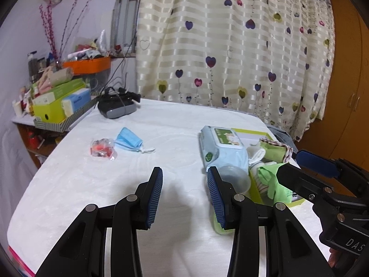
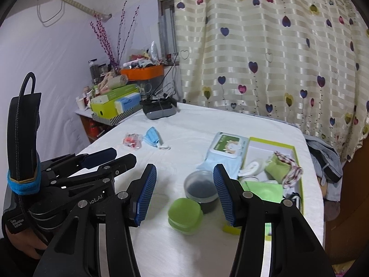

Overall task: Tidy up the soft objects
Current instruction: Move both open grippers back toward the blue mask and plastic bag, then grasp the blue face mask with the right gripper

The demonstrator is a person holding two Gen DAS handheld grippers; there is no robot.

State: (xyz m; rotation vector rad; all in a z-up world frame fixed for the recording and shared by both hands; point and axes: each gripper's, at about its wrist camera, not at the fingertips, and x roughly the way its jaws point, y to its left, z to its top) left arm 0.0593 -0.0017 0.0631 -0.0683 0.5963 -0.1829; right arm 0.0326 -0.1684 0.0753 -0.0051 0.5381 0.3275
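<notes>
Two handheld grippers hover low over a table [image 1: 76, 184] draped in white cloth, both with fingers spread apart and gripping nothing. The left gripper [image 1: 184, 194] points across bare cloth, and the right gripper [image 2: 184, 191] sits just beside it at 3 o'clock.

Between the right gripper's spread fingers, at 12 o'clock and closest in, lies a green round sponge-like pad [image 2: 185, 216], touching a clear plastic tub with a dark interior [image 2: 201, 187] just behind it. A small yellow-green block [image 2: 231, 229] rests at the pad's 3 o'clock, partly hidden by the right finger.

Behind the tub lies a pale blue wet-wipes pack with a green label [image 2: 227, 149], set against the left edge of a lime-green tray [image 2: 298, 161]. The tray holds soft goods: a green cloth with red-and-white trim [image 2: 280, 166], a rolled white cloth [image 2: 252, 166] and a light green packet [image 2: 265, 190].

Well apart, at 11 o'clock from the left gripper, a folded blue face mask [image 1: 128, 139] lies on the cloth just beside a small clear bag of orange-red pieces [image 1: 102, 150].

At the table's far edge sits a black-and-grey headset [image 1: 117, 107]. Beyond it at 10 o'clock, a side shelf carries a green box [image 1: 56, 100] and an orange bin [image 1: 87, 65]. A heart-patterned curtain [image 1: 230, 46] hangs behind.
</notes>
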